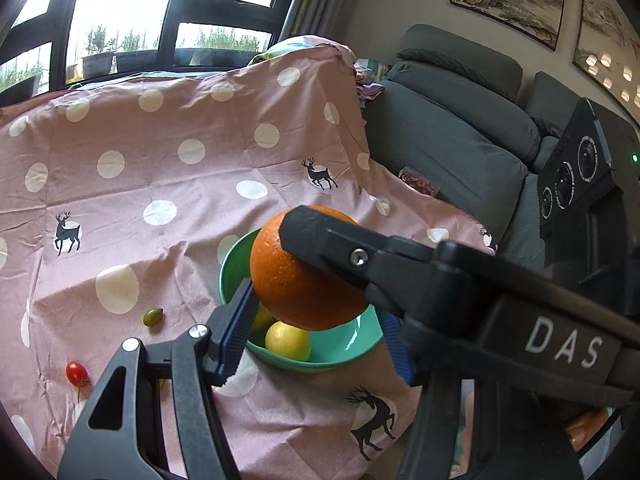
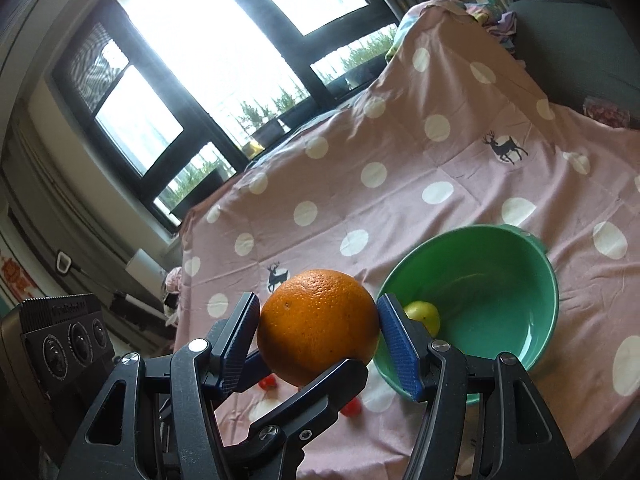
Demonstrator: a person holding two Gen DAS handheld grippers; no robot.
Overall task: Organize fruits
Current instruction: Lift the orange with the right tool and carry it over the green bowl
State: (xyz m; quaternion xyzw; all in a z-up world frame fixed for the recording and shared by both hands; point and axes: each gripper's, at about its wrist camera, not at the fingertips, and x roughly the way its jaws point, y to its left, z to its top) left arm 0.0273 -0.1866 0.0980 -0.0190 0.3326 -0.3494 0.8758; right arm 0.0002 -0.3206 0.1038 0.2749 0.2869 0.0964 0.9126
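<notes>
A large orange is clamped between the blue pads of my right gripper, held in the air just left of the green bowl. In the left wrist view the orange hangs above the bowl, with the right gripper's black finger across it. My left gripper is open, its pads on either side of the bowl below the orange, and it holds nothing. A yellow lemon lies in the bowl and also shows in the right wrist view.
A pink polka-dot cloth covers the table. On it lie a red cherry tomato and a green olive-like fruit left of the bowl. A grey sofa stands to the right. Windows are behind.
</notes>
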